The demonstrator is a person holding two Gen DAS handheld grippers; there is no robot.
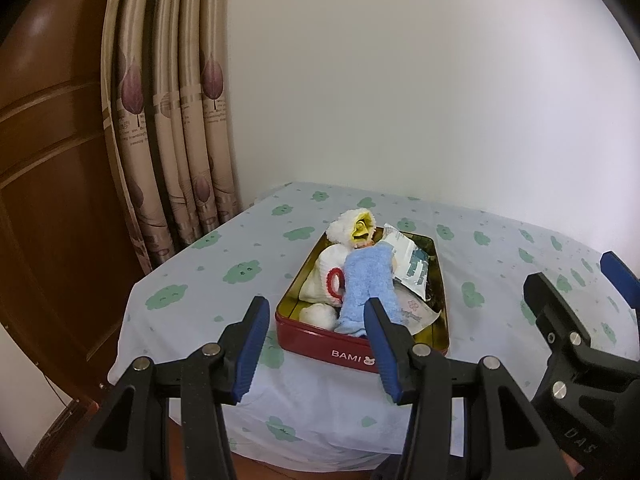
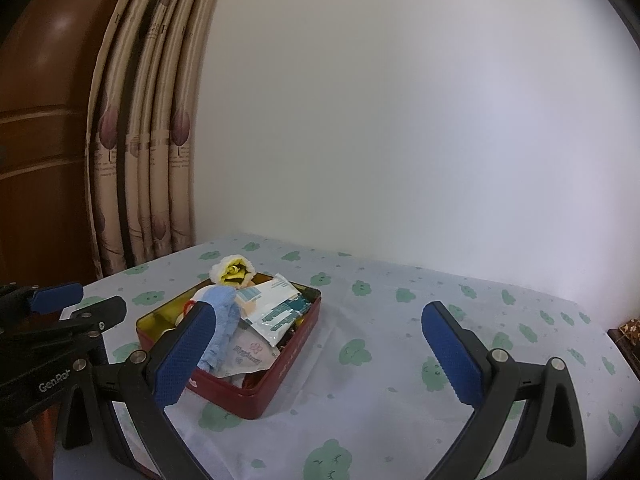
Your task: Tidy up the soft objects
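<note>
A red BAMI tin [image 1: 344, 354] with a gold inside stands open on the cloth-covered table. It holds a light blue towel [image 1: 368, 280], a white cloth with a red loop [image 1: 324, 276], a fluffy white piece with a yellow centre [image 1: 352, 228] at its far end, and tissue packets [image 1: 412, 268]. My left gripper [image 1: 317, 308] is open just short of the tin's near wall, with nothing between its pads. My right gripper [image 2: 320, 312] stands wide open and empty, to the right of the tin [image 2: 288, 376]. The blue towel [image 2: 224, 320] shows behind its left finger.
The tablecloth [image 1: 240, 272] is pale blue with green cloud prints and drops off at the left and near edges. A patterned curtain [image 1: 172, 120] and brown wooden panelling [image 1: 48, 160] stand to the left. A white wall runs behind. A dark object [image 2: 628, 332] sits past the table's right edge.
</note>
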